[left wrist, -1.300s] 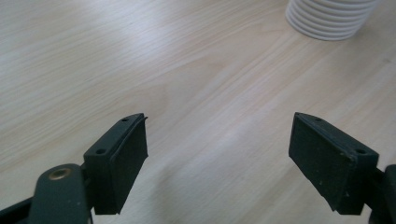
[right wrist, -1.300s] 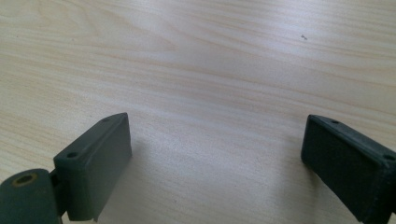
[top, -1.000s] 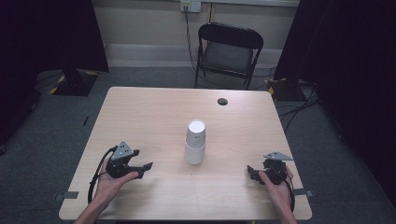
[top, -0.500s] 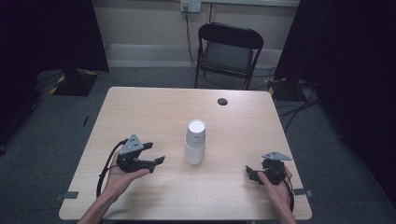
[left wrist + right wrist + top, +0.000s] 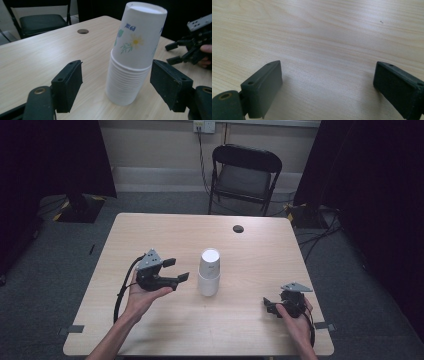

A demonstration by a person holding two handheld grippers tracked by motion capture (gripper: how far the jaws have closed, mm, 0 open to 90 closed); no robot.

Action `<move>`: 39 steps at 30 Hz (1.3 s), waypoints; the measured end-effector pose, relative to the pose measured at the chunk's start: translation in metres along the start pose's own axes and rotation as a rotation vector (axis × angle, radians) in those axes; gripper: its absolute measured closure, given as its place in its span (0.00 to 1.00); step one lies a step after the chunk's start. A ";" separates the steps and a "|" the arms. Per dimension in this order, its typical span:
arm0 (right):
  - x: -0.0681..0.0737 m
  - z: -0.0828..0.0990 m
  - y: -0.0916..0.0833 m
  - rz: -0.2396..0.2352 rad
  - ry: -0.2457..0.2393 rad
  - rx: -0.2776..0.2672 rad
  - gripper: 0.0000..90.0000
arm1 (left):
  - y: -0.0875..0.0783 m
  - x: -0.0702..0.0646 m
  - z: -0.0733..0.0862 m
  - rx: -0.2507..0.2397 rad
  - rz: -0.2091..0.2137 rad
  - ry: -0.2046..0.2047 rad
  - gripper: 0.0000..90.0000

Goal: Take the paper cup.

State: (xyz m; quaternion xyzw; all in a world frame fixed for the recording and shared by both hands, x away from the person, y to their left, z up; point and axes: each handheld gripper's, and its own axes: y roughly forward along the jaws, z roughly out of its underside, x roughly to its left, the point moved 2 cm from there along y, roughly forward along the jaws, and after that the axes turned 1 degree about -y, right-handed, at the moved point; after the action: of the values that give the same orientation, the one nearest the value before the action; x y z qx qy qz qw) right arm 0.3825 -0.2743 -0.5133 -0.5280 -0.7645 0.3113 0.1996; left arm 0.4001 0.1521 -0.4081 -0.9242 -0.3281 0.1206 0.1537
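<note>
High view: left gripper (image 5: 176, 269), jaws apart and empty, hovers just left of the upside-down stack of white flower-printed paper cups (image 5: 209, 272); right gripper (image 5: 270, 306), wide open, rests near right on the pale wooden table (image 5: 150, 235).

Both grippers (image 5: 176, 269) (image 5: 268, 306) are black with grey three-cornered top plates. Square pads (image 5: 67, 88) have screw holes. Forearms are bare; a black cable (image 5: 122, 287) trails.

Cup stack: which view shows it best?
The left gripper view. The cup stack is close there, upside down, with its flower print and nested rims clear, standing on the table. The high view shows it small from above, mid-table. The right gripper view faces bare tabletop.
</note>
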 end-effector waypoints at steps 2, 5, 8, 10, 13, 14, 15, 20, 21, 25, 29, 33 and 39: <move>0.000 0.000 0.000 0.000 0.000 0.000 0.09 | 0.008 -0.004 -0.003 0.007 0.022 -0.006 0.29; 0.000 0.000 0.000 0.000 0.000 0.000 0.09 | 0.014 -0.008 -0.007 0.003 0.037 -0.004 0.29; 0.000 0.000 0.000 0.000 0.000 0.000 0.09 | 0.022 -0.011 -0.015 -0.002 0.047 0.011 0.26; 0.000 0.000 0.000 0.000 0.000 0.000 0.09 | 0.028 -0.013 -0.022 -0.009 0.058 0.022 0.25; 0.000 0.000 0.000 0.000 0.000 0.000 0.09 | 0.033 -0.014 -0.027 -0.005 0.066 0.033 0.22; 0.000 0.000 0.000 0.000 0.000 0.000 0.09 | 0.039 -0.016 -0.030 0.002 0.071 0.043 0.21; 0.000 0.000 0.000 0.000 0.000 0.000 0.09 | 0.039 -0.016 -0.030 0.002 0.071 0.043 0.21; 0.000 0.000 0.000 -0.001 0.000 0.000 0.09 | 0.055 -0.020 -0.035 0.028 0.104 0.049 0.18; 0.000 0.000 0.000 -0.001 0.000 0.000 0.09 | 0.055 -0.020 -0.035 0.028 0.104 0.049 0.19; 0.000 0.000 0.000 -0.002 -0.001 0.000 0.09 | 0.069 -0.025 -0.035 0.053 0.116 0.052 0.20; 0.000 0.000 0.000 -0.005 -0.002 0.000 0.09 | 0.084 -0.025 -0.031 0.073 0.099 0.057 0.21; 0.000 0.000 0.000 -0.006 -0.004 0.000 0.09 | 0.092 -0.025 -0.027 0.089 0.092 0.047 0.22; 0.000 0.000 0.000 -0.007 -0.004 0.000 0.09 | 0.092 -0.026 -0.028 0.089 0.073 0.078 0.28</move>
State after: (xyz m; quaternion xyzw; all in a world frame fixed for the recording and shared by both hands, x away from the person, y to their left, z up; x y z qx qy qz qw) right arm 0.3825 -0.2739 -0.5133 -0.5247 -0.7667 0.3118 0.1991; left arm 0.4418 0.0616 -0.4124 -0.9318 -0.2822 0.1047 0.2029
